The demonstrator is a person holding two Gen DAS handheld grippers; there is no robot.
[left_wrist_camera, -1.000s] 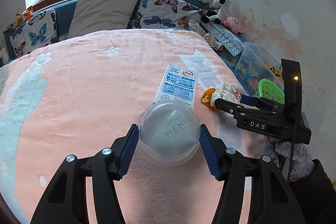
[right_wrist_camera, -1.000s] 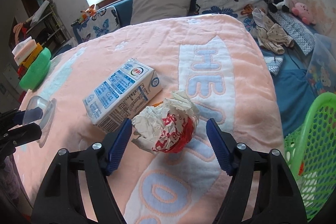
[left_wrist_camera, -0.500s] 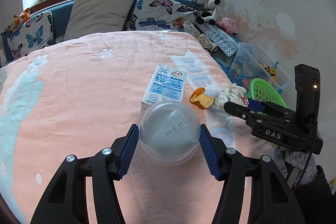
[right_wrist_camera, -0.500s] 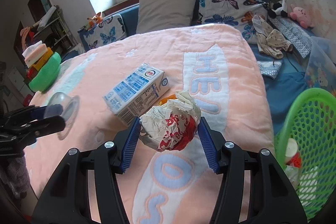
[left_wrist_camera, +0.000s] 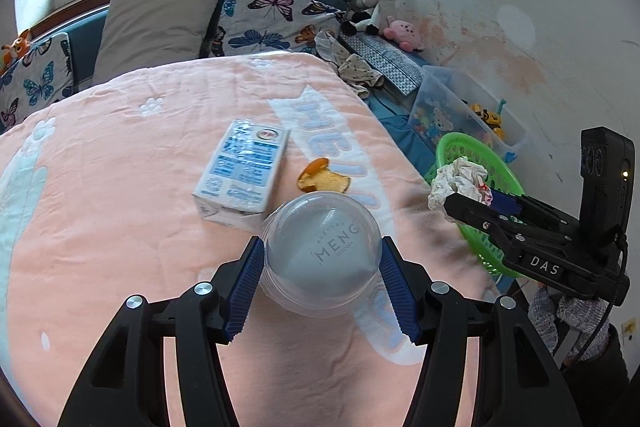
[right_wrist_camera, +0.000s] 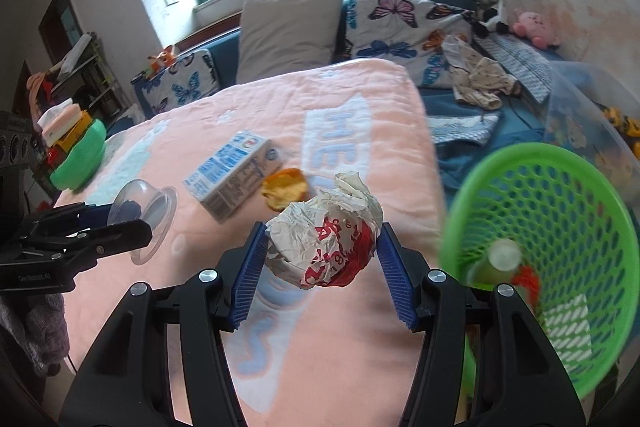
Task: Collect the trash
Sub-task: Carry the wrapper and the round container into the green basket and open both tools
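Observation:
My left gripper [left_wrist_camera: 322,263] is shut on a clear plastic cup [left_wrist_camera: 320,251] marked MENG, held above the pink blanket [left_wrist_camera: 100,207]. My right gripper [right_wrist_camera: 322,259] is shut on a crumpled white and red paper wrapper [right_wrist_camera: 326,231], lifted off the bed near its right edge, just left of the green mesh basket [right_wrist_camera: 560,195]. In the left wrist view the wrapper [left_wrist_camera: 460,181] hangs in front of the basket [left_wrist_camera: 460,147]. A blue and white milk carton [left_wrist_camera: 244,171] and a piece of orange peel [left_wrist_camera: 324,179] lie on the blanket.
The basket holds a bottle [right_wrist_camera: 500,259] and other scraps. A clear toy bin [left_wrist_camera: 460,111] stands beyond it by the wall. Pillows [left_wrist_camera: 156,15], plush toys [left_wrist_camera: 372,3] and loose clothes [right_wrist_camera: 480,79] lie at the bed's head. A green bowl-shaped stack [right_wrist_camera: 80,155] sits far left.
My right gripper closed on the wrapper, lifted it and carried it right toward the green basket. My left gripper, still holding the cup, has drifted right too; the orange peel is now uncovered.

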